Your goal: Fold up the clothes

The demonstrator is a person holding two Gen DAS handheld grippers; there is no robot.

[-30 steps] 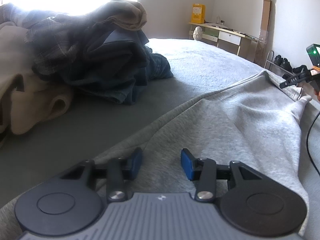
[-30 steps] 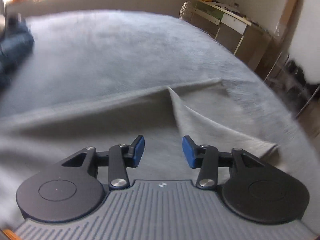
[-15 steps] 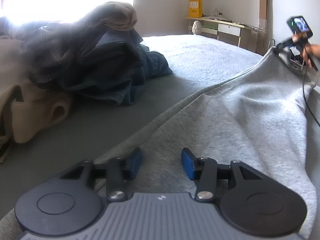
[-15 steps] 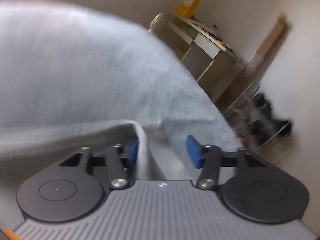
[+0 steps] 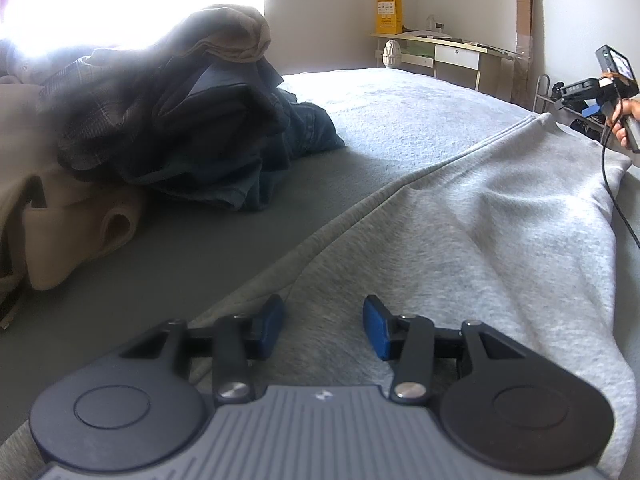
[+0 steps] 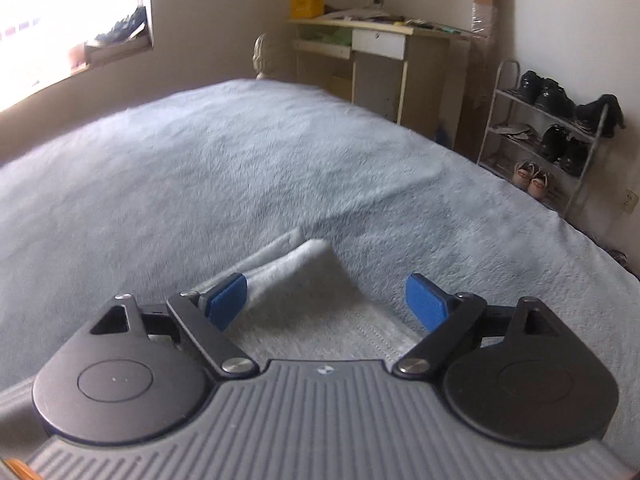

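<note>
Left wrist view: left gripper (image 5: pixel 323 326) half-spread over light grey fleece sweatshirt (image 5: pixel 472 240), grip not determinable; garment on grey bed blanket (image 5: pixel 400 120), long axis from near-left to far-right.

Right wrist view: right gripper (image 6: pixel 326 300) opening, sweatshirt corner (image 6: pixel 308 276) between pads, released; likely risk: corner slumping, spoiling the fold.

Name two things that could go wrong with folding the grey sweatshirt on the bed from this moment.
1. The right gripper is opening with the grey sweatshirt corner loose between its jaws; the corner may slump back and undo the fold.
2. The left gripper seems to pinch a bunch of sweatshirt fabric; lifting it could drag the spread cloth into wrinkles.
</note>
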